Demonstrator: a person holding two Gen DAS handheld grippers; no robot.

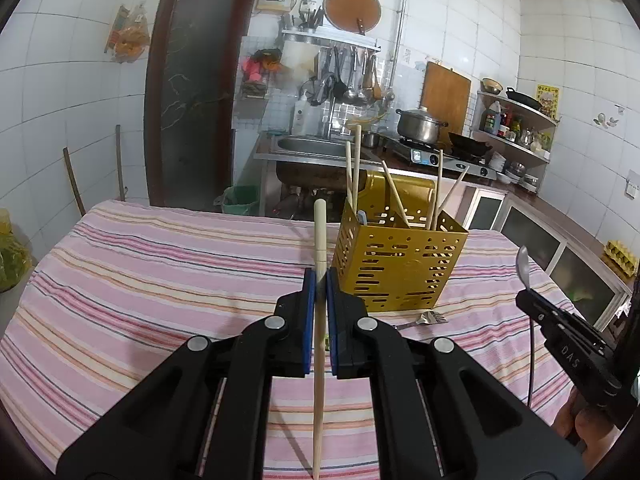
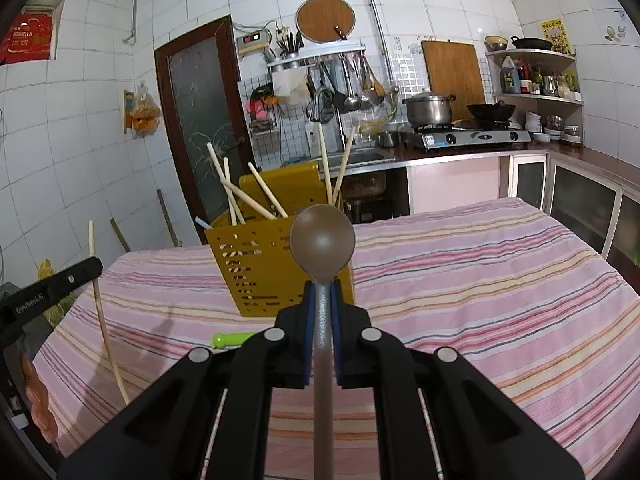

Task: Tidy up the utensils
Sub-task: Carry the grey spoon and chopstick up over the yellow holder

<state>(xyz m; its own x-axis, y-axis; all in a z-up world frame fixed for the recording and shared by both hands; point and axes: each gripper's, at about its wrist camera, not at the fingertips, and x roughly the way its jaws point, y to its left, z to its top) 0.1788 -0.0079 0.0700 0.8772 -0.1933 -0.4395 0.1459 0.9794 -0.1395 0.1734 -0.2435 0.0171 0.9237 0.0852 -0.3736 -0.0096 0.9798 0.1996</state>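
Left gripper (image 1: 320, 280) clamped on chopstick (image 1: 320, 232); right gripper (image 2: 322, 292) clamped on spoon (image 2: 322, 240); yellow caddy (image 1: 400, 264) just ahead.

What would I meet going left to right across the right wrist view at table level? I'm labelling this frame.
Left gripper → chopstick → green utensil → yellow holder → spoon in the right gripper → bare striped cloth.
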